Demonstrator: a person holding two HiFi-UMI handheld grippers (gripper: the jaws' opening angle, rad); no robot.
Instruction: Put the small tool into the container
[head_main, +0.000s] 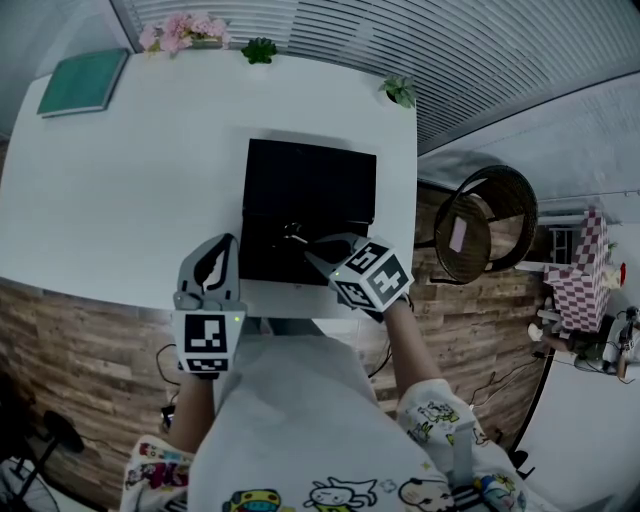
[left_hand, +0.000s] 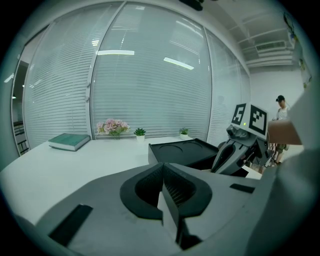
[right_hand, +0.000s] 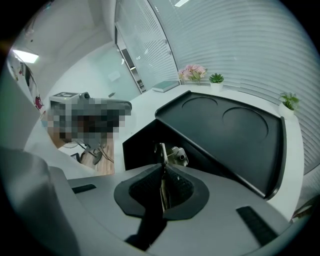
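Tool (right_hand: 161, 152) is pinched in the near-closed jaws of the right gripper (right_hand: 162, 174), angled down over the open container (right_hand: 142, 147) for release inside, while the left gripper (left_hand: 164, 186), jaws together and empty, hovers at the desk (head_main: 110, 200) edge.

Black container (head_main: 310, 182) (silvery tool (right_hand: 177, 155))

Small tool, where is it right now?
In the right gripper view, the small tool is clamped in the right gripper. It sits over the open black container, just in front of its open lid.
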